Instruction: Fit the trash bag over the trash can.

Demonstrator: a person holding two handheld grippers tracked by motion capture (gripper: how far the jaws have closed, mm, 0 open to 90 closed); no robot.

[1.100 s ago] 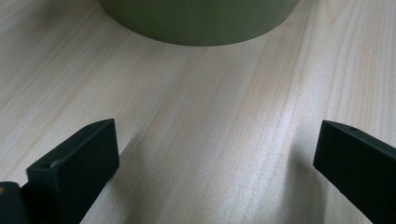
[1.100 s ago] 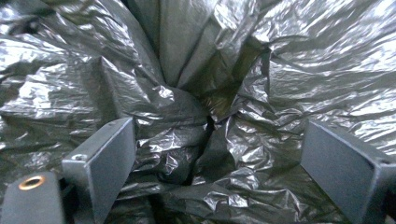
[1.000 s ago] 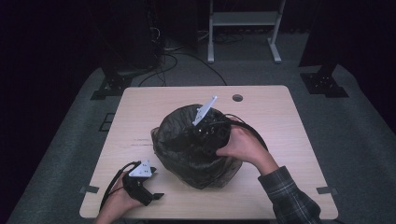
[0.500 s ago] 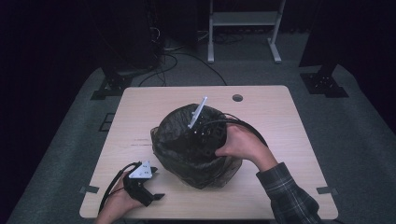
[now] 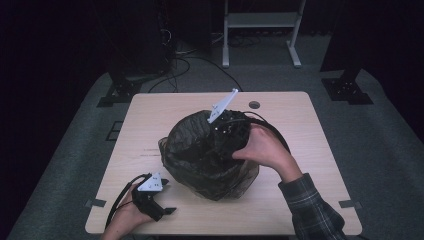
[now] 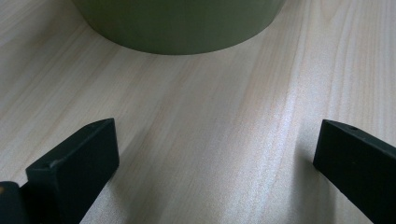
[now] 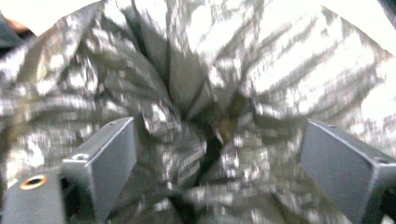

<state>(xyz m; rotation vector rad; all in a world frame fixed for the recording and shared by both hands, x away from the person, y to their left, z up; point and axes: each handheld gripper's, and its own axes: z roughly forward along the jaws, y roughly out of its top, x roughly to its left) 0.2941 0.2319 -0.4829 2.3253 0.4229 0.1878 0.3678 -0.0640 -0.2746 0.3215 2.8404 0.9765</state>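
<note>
Jaws of my right gripper [image 7: 215, 140] stand released, spread over crumpled black bag [image 5: 200, 150] plastic, grasping nothing. Left gripper [image 6: 215, 154] jaws are likewise released, resting low at lower left of the high view on the surface [image 5: 300, 115]. Since a second ago the right gripper's grey plate has tipped further upright at frame centre, so I judge I am pressing deeper into the bag, seating the liner. My left gripper view alone shows the green bin [image 6: 177, 23] wall.
</note>
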